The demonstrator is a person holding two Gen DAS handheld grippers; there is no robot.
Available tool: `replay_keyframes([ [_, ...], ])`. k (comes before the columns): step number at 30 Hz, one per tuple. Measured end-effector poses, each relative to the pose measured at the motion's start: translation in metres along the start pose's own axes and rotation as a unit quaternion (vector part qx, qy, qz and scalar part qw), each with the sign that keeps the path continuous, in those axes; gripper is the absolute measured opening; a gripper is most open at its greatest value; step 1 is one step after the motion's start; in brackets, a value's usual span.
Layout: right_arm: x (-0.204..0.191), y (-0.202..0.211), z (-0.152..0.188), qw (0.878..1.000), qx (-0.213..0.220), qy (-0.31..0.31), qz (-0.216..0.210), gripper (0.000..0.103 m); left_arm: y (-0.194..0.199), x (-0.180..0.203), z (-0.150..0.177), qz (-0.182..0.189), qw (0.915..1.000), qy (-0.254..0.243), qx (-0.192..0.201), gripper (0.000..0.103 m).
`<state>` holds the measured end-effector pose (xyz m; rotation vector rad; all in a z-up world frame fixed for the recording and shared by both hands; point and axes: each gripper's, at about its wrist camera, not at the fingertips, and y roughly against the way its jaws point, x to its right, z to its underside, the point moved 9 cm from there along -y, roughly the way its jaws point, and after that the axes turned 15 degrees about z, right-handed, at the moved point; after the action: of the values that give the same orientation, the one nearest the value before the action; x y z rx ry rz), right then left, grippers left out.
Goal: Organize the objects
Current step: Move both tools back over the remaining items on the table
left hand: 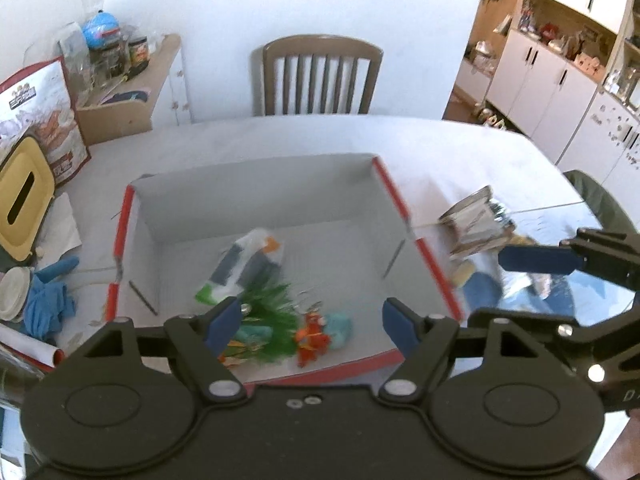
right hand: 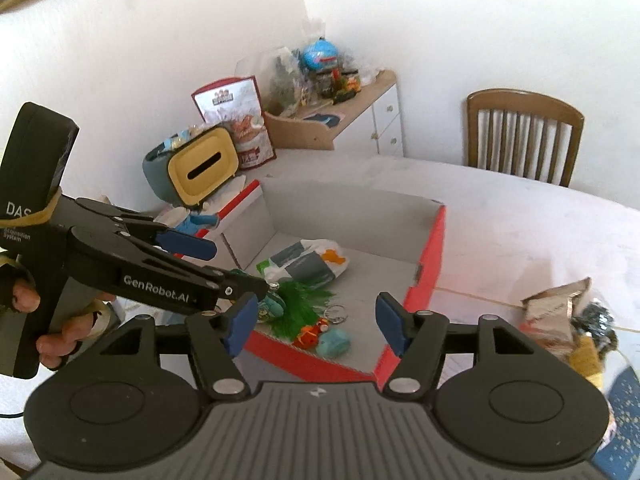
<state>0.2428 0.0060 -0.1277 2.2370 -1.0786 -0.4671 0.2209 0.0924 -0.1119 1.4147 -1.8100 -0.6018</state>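
Note:
A cardboard box (left hand: 400,200) with red rims and a grey inside sits on the white table. In it lie a white plastic packet (left hand: 244,264), a green tufted toy (left hand: 272,308), an orange fish charm (left hand: 312,336) and a teal piece (left hand: 340,326). My left gripper (left hand: 310,320) hangs open over the box's near side, nothing between its blue pads. The right wrist view shows the same box (right hand: 434,248), packet (right hand: 308,260) and green toy (right hand: 304,300), with the left gripper (right hand: 239,267) above them. My right gripper (right hand: 316,320) is open and empty at the box's near corner.
Right of the box lie a brown crumpled packet (right hand: 552,308), a dark shiny item (right hand: 596,320) and a yellow piece (right hand: 584,356). A yellow tissue box (left hand: 24,196), a snack bag (left hand: 52,120) and blue gloves (left hand: 44,304) crowd the left. A wooden chair (left hand: 316,76) stands behind.

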Motion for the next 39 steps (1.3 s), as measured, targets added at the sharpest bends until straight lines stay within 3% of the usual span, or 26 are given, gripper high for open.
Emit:
replay_keyframes([
  [14, 0.071, 0.041, 0.023, 0.997, 0.023, -0.058, 0.05, 0.076, -0.006, 0.066, -0.001, 0.021, 0.9993, -0.027, 0.017, 0.088],
  [25, 0.12, 0.058, 0.048, 0.992, 0.031, -0.078, 0.09, 0.082, -0.025, 0.102, -0.005, 0.026, 0.9986, -0.042, 0.019, 0.102],
  [39, 0.197, 0.045, 0.096, 0.984, -0.001, -0.094, 0.153, 0.083, -0.087, 0.14, -0.023, 0.034, 0.9988, -0.034, 0.008, 0.102],
])
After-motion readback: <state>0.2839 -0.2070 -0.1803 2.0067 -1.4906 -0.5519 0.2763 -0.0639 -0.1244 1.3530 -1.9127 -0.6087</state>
